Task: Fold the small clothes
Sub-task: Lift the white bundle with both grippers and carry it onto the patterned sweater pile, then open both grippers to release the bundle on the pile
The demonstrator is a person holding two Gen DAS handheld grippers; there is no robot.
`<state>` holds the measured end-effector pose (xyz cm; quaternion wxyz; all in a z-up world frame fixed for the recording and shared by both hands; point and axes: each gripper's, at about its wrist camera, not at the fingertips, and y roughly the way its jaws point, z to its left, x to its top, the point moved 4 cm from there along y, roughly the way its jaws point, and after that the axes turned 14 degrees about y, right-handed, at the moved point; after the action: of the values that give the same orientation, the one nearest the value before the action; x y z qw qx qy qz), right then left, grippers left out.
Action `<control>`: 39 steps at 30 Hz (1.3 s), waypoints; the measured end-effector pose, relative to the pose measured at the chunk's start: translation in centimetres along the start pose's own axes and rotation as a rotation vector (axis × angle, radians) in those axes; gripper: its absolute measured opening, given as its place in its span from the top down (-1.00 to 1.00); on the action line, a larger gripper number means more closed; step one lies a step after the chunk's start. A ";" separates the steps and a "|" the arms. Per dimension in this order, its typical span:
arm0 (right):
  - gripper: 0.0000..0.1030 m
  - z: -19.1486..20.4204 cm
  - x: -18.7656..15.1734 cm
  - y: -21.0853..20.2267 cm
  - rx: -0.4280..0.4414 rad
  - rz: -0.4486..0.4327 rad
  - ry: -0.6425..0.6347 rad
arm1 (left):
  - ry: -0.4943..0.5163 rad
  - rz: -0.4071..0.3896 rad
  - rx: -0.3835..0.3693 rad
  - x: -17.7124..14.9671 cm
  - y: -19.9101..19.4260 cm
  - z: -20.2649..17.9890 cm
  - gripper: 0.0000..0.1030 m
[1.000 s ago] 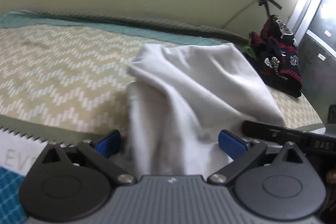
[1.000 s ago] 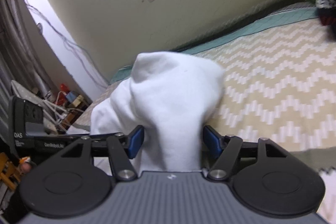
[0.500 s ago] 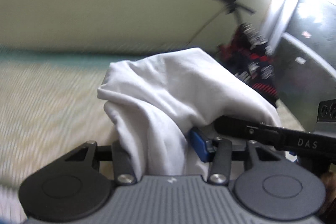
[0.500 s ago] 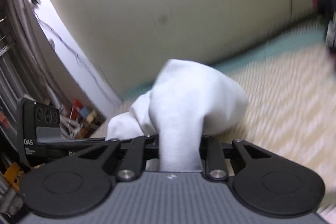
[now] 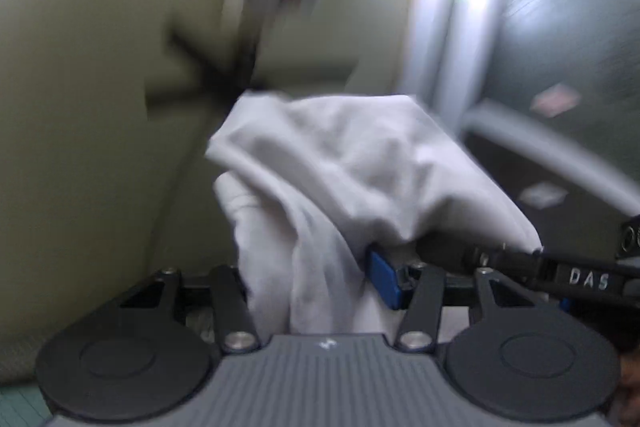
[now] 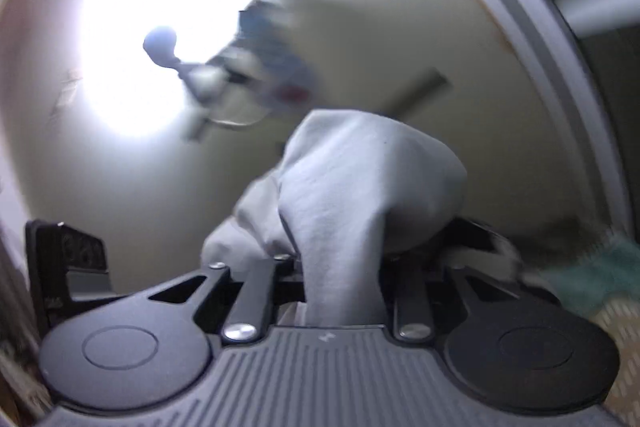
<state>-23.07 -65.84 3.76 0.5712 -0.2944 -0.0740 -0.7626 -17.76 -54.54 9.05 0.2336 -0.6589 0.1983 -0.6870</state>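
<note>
the white garment hangs bunched in the air between both grippers, lifted clear of the bed. the left gripper has just closed and clamps one edge of it, one blue pad showing. the right gripper pinches another edge, cloth mounding over its fingers. behind, wall and window blur.

A lived-in room of a home, most likely a bedroom: plain cream wall, a metal-framed window or door letting in daylight, and a corner of a zigzag-patterned bed cover with a teal edge.
</note>
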 end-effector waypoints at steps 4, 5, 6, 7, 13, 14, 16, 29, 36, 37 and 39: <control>1.00 -10.3 -1.2 6.5 -0.070 0.117 0.201 | -0.074 0.158 0.093 -3.4 8.3 2.4 -0.39; 1.00 -10.4 -1.3 6.5 -0.055 0.091 0.204 | -0.063 0.137 0.089 -3.5 8.2 2.5 -0.41; 1.00 -10.1 -1.5 6.4 -0.064 0.074 0.193 | -0.049 0.128 0.090 -3.6 8.1 2.6 -0.42; 1.00 -9.7 -1.6 6.4 -0.073 0.061 0.159 | -0.034 0.124 0.097 -3.7 8.0 2.6 -0.42; 0.96 -8.9 -2.4 4.9 -0.069 0.019 0.122 | -0.011 0.091 0.164 -4.2 5.4 0.8 -0.66; 0.83 -8.5 -2.5 4.0 -0.069 0.006 0.121 | -0.014 0.080 0.165 -4.0 5.0 0.1 -0.66; -0.14 -7.1 -2.9 1.4 -0.073 -0.056 0.076 | -0.014 0.041 0.173 -5.2 2.5 -0.7 -0.67; -0.49 -3.9 -18.2 -9.7 -0.313 -0.143 -0.016 | -0.021 0.145 0.299 -22.1 -8.1 -3.9 -0.80; -0.62 -1.9 -24.7 -12.3 -0.381 -0.123 -0.072 | -0.046 0.109 0.338 -26.4 -13.4 -4.0 -0.85; -0.71 -1.7 -25.3 -12.6 -0.383 -0.120 -0.080 | -0.035 0.108 0.347 -26.9 -13.9 -4.3 -0.85; -0.70 -1.3 -26.5 -13.0 -0.392 -0.119 -0.090 | -0.011 0.097 0.363 -27.5 -15.1 -5.0 -0.85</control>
<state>-30.79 -40.10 -8.55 0.4528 -0.4290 0.0329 -0.7809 -23.00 -26.47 -4.84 0.3825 -0.5994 0.1011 -0.6958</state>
